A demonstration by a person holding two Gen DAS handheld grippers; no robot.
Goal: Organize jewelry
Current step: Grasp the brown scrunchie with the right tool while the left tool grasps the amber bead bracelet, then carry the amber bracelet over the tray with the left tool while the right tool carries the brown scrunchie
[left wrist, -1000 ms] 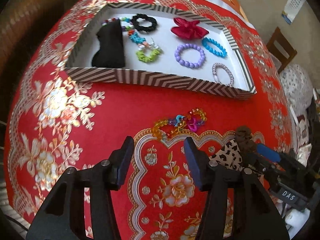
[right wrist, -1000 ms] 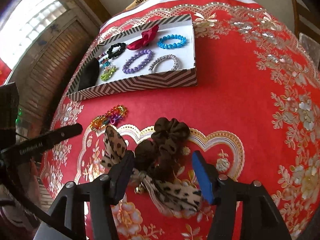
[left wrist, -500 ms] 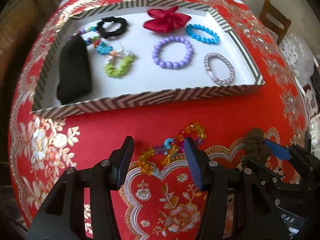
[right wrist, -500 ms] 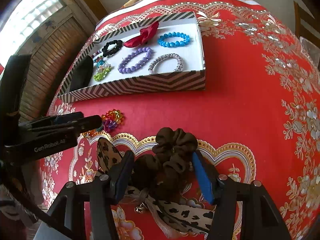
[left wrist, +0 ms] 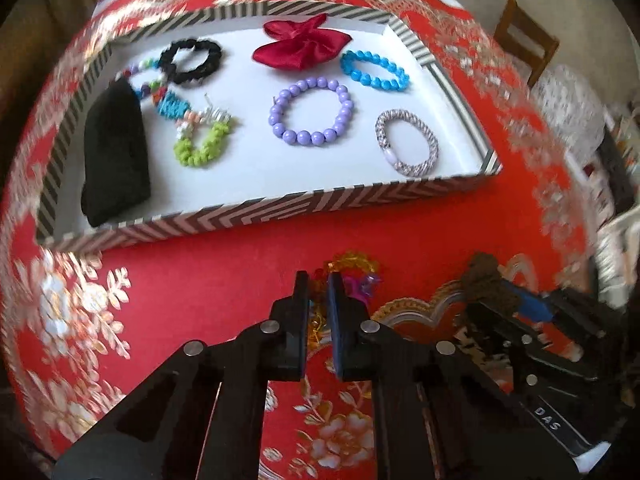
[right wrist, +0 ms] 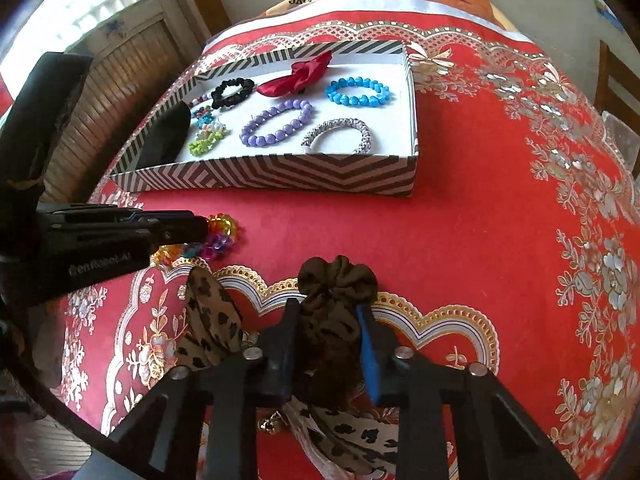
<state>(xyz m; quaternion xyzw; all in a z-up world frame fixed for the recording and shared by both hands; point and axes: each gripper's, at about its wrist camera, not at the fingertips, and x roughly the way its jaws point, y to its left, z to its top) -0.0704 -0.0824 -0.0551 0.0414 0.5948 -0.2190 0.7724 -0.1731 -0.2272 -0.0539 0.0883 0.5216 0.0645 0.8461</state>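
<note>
My left gripper (left wrist: 318, 280) is shut on a chain of clear coloured beads (left wrist: 354, 264) lying on the red cloth just in front of the striped box (left wrist: 280, 208). The right wrist view shows the same left gripper (right wrist: 200, 229) at the beads (right wrist: 220, 232). My right gripper (right wrist: 328, 308) has its jaws closing on a brown scrunchie (right wrist: 338, 278), whose fabric is squeezed between the pads. A leopard-print hair bow (right wrist: 212, 312) lies under and to the left of it. The right gripper (left wrist: 504, 292) also shows in the left wrist view.
The box (right wrist: 280, 174) holds a purple bead bracelet (left wrist: 312, 110), blue bracelet (left wrist: 374, 70), silver bracelet (left wrist: 408, 142), red bow (left wrist: 304, 46), black scrunchie (left wrist: 190, 60), a green and multicolour string (left wrist: 200, 148) and a black pouch (left wrist: 116, 148). A wooden chair (left wrist: 524, 40) stands beyond the table.
The left gripper moved forward over the bead chain and shut on it. The right jaws narrowed onto the brown scrunchie.
</note>
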